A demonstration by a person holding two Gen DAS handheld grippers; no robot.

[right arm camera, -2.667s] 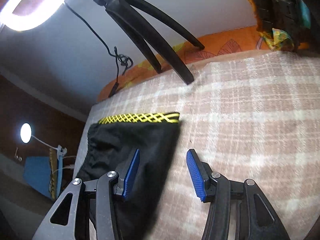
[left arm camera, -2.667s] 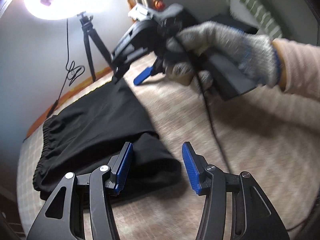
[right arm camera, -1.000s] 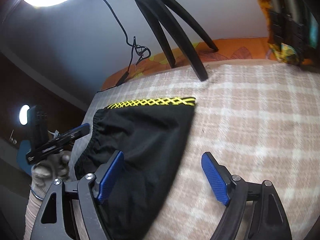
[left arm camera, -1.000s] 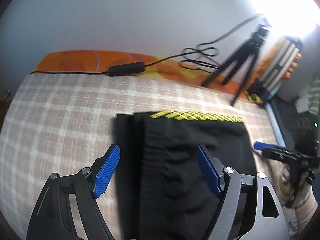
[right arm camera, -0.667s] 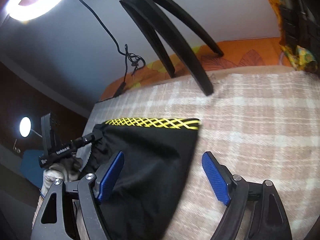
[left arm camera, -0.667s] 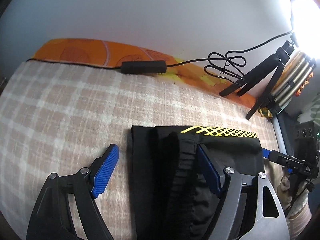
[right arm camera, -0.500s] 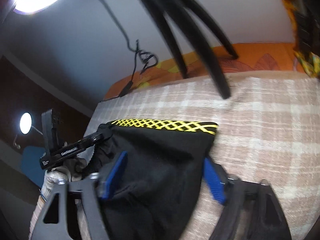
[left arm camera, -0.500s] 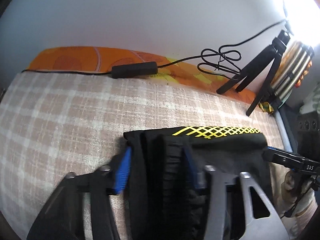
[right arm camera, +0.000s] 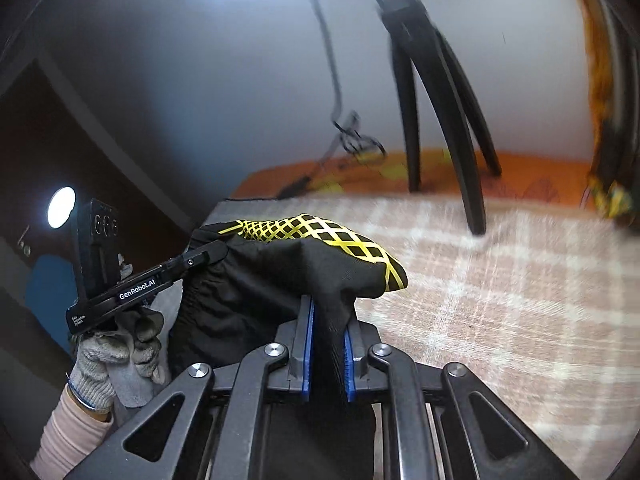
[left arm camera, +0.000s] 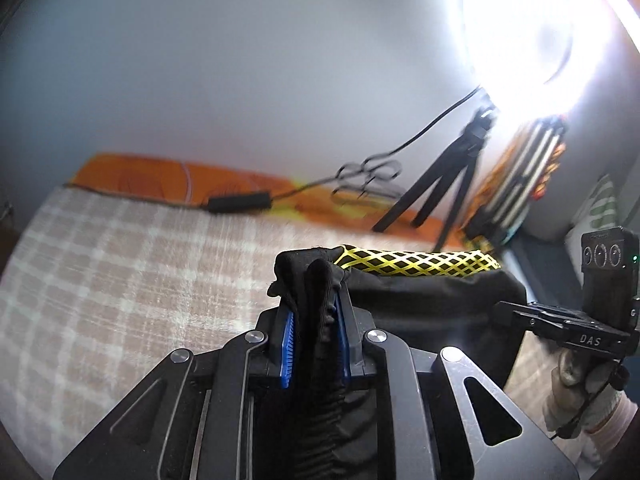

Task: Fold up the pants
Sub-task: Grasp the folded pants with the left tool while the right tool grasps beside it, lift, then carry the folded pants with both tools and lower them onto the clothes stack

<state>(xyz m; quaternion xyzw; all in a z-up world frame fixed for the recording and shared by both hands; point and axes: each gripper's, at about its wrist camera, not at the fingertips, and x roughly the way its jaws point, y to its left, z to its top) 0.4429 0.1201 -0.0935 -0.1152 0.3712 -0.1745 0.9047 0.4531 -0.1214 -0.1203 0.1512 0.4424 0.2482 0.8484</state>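
Clamping shut on opposite corners of the black pants (left arm camera: 432, 300), the left gripper (left arm camera: 314, 344) and right gripper (right arm camera: 326, 356) have just closed from wide open, each now pinching bunched fabric between its blue pads. The yellow-latticed band (left arm camera: 416, 266) hangs stretched between them, lifted off the checked blanket (left arm camera: 120, 280) where a second ago it lay flat; a fold looks set to begin. Open blanket stretches ahead, though a tripod (right arm camera: 444, 120) and a cable (left arm camera: 240, 202) crowd the far edge by the wall.
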